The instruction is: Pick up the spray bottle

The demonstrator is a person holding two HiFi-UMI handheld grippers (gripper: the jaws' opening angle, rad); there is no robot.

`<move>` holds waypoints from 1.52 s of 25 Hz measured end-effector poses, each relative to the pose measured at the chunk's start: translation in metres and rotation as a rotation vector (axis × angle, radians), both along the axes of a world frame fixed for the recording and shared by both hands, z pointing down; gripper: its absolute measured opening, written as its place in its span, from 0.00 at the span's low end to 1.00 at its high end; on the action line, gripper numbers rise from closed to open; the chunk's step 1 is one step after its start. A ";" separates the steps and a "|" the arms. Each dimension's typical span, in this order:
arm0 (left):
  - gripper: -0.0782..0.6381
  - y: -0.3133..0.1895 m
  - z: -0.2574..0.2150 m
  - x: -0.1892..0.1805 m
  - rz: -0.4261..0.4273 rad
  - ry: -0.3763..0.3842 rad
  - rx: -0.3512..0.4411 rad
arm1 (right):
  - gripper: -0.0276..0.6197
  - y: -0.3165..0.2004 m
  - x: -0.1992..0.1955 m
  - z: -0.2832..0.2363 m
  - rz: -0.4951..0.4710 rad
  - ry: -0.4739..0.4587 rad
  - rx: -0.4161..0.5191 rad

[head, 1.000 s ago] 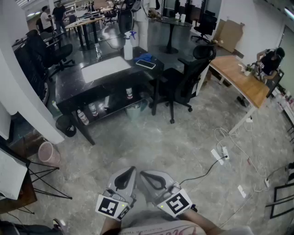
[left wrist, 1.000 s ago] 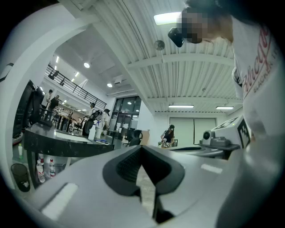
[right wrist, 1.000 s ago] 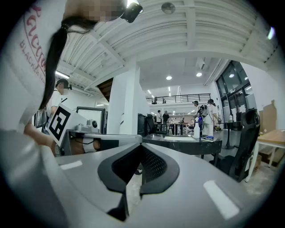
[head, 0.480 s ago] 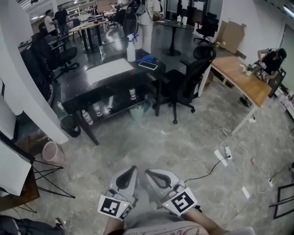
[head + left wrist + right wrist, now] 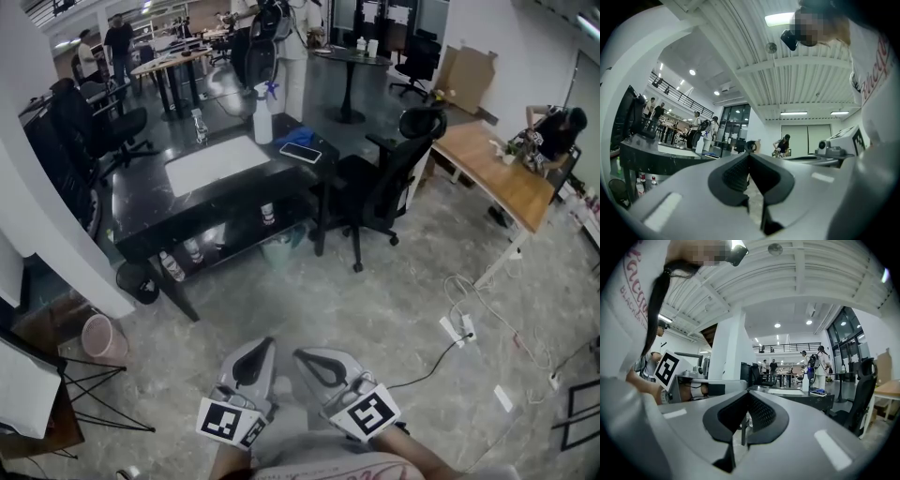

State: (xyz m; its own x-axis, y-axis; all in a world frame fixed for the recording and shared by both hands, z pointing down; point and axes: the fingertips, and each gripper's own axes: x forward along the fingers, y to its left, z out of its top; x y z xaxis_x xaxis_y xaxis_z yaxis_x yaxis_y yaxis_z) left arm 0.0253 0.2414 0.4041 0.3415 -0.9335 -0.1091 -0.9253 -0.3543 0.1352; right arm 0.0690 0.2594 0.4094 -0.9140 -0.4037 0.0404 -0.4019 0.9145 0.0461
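Note:
The spray bottle [image 5: 262,112], white with a blue trigger, stands upright at the far edge of a black table [image 5: 141,192], well away from me across the floor. It shows small in the right gripper view, the spray bottle [image 5: 805,382] standing on the table's end. My left gripper [image 5: 262,347] and right gripper [image 5: 300,357] are held side by side low in the head view, over bare floor, both pointing towards the table. The left gripper [image 5: 749,157] is shut with nothing in it. The right gripper [image 5: 748,394] is also shut and empty.
On the table lie a white sheet [image 5: 214,152] and a dark tablet [image 5: 300,153]; small bottles sit on its lower shelf. A black office chair [image 5: 375,187] stands right of it, a wooden desk [image 5: 497,173] beyond. A pink bin [image 5: 98,337] and floor power strips [image 5: 455,328] flank my path.
Both grippers stay shut and side by side. The view has swayed and drifted slightly towards the black table and chair.

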 end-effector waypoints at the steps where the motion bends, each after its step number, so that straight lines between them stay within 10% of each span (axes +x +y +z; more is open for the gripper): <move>1: 0.11 -0.012 -0.002 -0.006 0.000 -0.002 0.003 | 0.05 -0.012 -0.006 0.000 0.001 0.006 0.000; 24: 0.11 -0.215 -0.004 -0.092 0.122 -0.031 -0.008 | 0.05 -0.215 -0.098 -0.001 0.124 0.004 -0.019; 38: 0.11 -0.371 -0.004 -0.146 0.027 -0.051 -0.024 | 0.05 -0.377 -0.143 -0.019 0.071 -0.017 -0.002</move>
State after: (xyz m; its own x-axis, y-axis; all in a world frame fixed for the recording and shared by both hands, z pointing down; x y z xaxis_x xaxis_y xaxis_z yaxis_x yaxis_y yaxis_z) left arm -0.1209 -0.1300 0.4003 0.3713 -0.9260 -0.0686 -0.9212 -0.3766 0.0973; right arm -0.0742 -0.1172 0.3908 -0.8837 -0.4673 0.0264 -0.4663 0.8838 0.0366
